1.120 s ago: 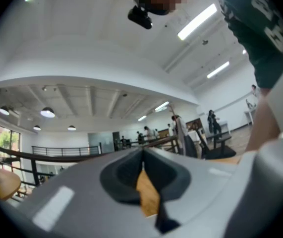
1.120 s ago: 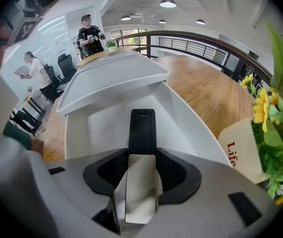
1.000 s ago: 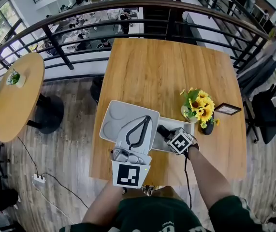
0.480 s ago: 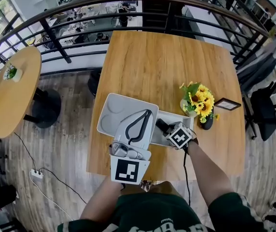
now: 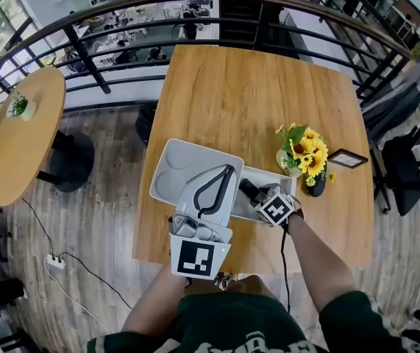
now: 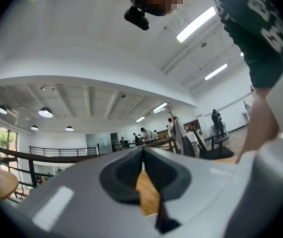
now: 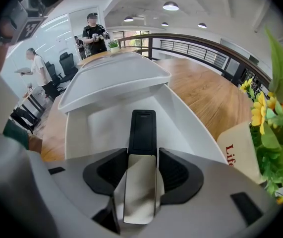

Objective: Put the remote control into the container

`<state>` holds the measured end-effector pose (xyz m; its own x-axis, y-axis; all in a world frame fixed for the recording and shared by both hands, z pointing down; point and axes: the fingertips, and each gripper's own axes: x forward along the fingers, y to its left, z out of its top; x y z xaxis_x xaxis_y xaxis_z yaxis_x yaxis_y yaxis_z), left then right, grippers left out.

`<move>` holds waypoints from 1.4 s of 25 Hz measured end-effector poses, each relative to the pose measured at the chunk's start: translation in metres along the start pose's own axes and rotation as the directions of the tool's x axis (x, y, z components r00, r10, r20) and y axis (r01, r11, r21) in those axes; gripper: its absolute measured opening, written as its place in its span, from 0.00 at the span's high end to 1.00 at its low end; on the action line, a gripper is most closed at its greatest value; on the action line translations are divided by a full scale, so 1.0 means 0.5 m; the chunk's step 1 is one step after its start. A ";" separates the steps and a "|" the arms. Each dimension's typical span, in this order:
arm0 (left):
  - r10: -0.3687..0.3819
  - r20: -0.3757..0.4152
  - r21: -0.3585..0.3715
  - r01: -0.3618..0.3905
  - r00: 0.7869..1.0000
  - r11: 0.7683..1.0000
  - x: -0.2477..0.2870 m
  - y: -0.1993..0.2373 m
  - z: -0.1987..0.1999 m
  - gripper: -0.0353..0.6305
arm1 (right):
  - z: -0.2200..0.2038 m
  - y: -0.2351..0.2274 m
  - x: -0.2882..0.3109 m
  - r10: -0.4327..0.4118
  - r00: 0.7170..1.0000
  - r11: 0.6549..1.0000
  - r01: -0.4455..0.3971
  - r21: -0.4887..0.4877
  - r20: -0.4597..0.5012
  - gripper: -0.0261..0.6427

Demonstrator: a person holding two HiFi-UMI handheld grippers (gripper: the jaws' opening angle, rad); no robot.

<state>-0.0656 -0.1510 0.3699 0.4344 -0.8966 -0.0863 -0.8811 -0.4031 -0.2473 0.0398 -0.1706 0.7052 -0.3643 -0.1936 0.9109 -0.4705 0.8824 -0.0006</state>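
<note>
The right tongs (image 7: 142, 155) are pinching the slim remote control (image 7: 142, 130), probably light, rigid and slick, across its narrow sides, reaching into the container (image 7: 193, 125) near the tabletop's (image 5: 254, 101) near edge, while the left tongs (image 6: 142, 157) are idling closed and empty.

Reads "Lif" in red, cut off at the edge, on cream pot (image 7: 240, 150) beside yellow flowers (image 7: 272, 115); nothing else legible

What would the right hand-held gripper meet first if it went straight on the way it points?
Likely the floor of the container: the right hand-held gripper holds the remote tilted down into it, remote tip leading.
</note>
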 end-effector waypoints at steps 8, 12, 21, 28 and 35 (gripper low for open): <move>0.013 -0.009 0.030 -0.013 1.000 0.999 -0.016 0.006 0.014 0.93 | 0.014 0.019 -0.018 0.019 0.998 1.000 -0.020 0.012 0.056 0.59; 0.015 -0.012 0.040 -0.014 1.000 0.999 -0.020 0.001 0.017 0.93 | 0.017 0.007 -0.044 0.005 0.994 0.999 -0.011 0.052 0.112 0.59; -0.011 0.000 0.056 0.010 1.000 0.998 -0.018 -0.014 0.040 0.93 | 0.062 0.012 -0.139 -0.039 0.964 0.999 0.034 0.022 0.263 0.59; -0.025 0.018 0.052 0.024 1.000 0.998 -0.011 -0.031 0.055 0.93 | 0.104 0.023 -0.249 -0.102 0.894 0.994 0.107 0.014 0.436 0.59; -0.040 0.033 0.063 0.038 0.999 0.997 -0.013 -0.054 0.078 0.93 | 0.142 0.040 -0.362 -0.148 0.816 0.987 0.161 0.027 0.559 0.59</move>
<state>-0.0372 -0.1273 0.3396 0.4750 -0.8733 -0.1083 -0.8507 -0.4241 -0.3107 0.0390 -0.1483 0.5110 -0.6768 -0.5284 0.5126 -0.5446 0.8278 0.1343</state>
